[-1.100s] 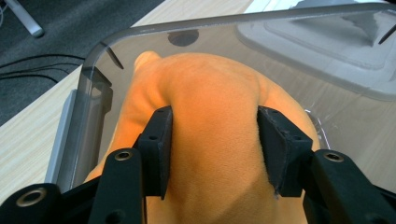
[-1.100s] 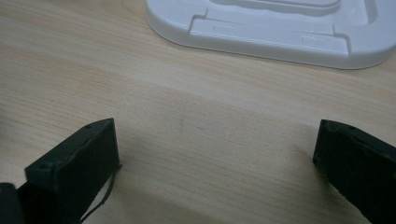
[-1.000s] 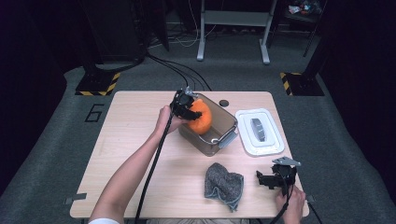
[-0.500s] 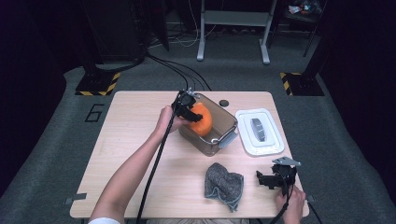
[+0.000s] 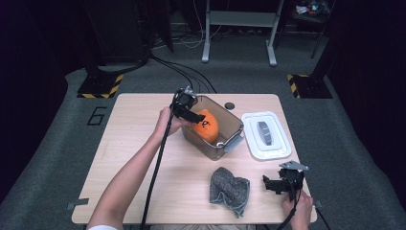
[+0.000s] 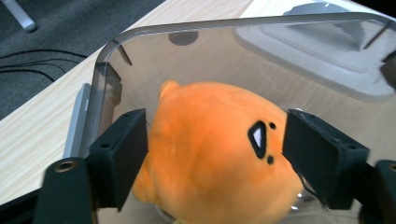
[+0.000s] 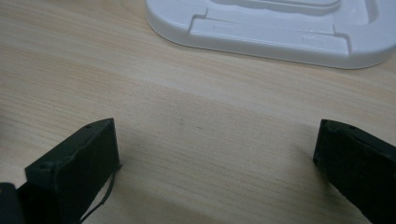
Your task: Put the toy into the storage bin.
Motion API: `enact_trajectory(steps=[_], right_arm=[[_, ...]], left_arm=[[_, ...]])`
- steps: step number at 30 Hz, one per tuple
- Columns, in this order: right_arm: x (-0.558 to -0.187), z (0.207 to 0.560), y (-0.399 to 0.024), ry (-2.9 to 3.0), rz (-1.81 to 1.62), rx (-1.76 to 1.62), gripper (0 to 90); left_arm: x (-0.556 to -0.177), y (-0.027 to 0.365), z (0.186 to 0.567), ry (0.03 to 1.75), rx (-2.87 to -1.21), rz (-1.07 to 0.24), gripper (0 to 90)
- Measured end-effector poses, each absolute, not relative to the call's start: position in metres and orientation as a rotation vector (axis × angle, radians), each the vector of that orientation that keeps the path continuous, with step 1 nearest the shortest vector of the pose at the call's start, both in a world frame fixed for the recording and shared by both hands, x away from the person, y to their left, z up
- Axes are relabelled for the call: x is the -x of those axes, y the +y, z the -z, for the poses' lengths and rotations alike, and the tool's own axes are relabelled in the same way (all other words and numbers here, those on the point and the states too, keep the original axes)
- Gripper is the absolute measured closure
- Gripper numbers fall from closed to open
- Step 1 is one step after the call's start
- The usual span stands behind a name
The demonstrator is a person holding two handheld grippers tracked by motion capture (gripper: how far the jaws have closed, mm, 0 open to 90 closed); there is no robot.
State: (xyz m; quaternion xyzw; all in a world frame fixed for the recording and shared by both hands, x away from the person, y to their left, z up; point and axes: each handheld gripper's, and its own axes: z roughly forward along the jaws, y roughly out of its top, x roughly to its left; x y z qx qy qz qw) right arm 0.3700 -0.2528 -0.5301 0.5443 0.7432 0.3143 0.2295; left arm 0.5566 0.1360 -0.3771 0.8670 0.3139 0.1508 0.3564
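A large numeral 6 [image 5: 97, 116] is marked on the grey floor mat just left of the table [image 5: 143, 129]; no other writing can be read.

The clear plastic bin [image 5: 234, 125] stands at the middle of the far half of the table, set at an angle to its edges, and holds 1 orange plush toy [image 5: 207, 126]. The toy lies in the left part of the bin against the wall nearest the left hand [image 5: 165, 122]. In the left gripper view its black and white face mark [image 6: 258, 138] turns up toward the camera, and a small bump at its top points to the bin's far rounded corner; its long axis runs roughly from the gripper toward that corner.

The left gripper [image 5: 187, 111] reaches over the bin's rim with its jaws on either side of the toy. They have just been opening, and the pads [image 6: 122, 149] now stand spread with the toy between them, the left one close against the plush, the right one apart from it.

The white lid [image 5: 266, 135] lies flat just right of the bin. A grey knitted cloth [image 5: 231, 189] lies at the near edge, and a small dark disc [image 5: 230, 105] sits beyond the bin.

The right gripper [image 5: 279, 184] rests low over the near right corner, jaws wide apart over bare wood.
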Motion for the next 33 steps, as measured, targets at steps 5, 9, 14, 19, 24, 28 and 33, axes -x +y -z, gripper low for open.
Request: enact_trajectory(steps=[5,9,14,19,24,28,33], right_arm=[[-0.37,0.53,-0.253,2.046,-0.865,-1.498,0.0],[-0.37,0.53,-0.253,2.048,-0.862,-1.497,0.0],[-0.37,0.53,-0.253,2.046,-0.865,-1.496,0.0],[-0.37,0.53,-0.253,2.046,-0.865,-1.497,0.0],[-0.37,0.53,-0.254,2.059,-0.868,-1.48,0.0],[-0.371,0.53,-0.255,2.068,-0.869,-1.469,0.0],[-0.371,0.53,-0.255,2.073,-0.87,-1.465,0.0]], left_arm=[[-0.544,0.146,0.367,0.788,-2.215,-0.394,17.6],[-0.532,0.155,0.364,0.766,-2.198,-0.408,15.8],[-0.517,0.168,0.368,0.765,-2.166,-0.408,14.7],[-0.503,0.183,0.373,0.766,-2.143,-0.418,14.4],[-0.491,0.201,0.378,0.786,-2.103,-0.443,13.6],[-0.485,0.217,0.386,0.823,-2.067,-0.459,13.0],[-0.479,0.236,0.398,0.869,-2.04,-0.455,11.2]])
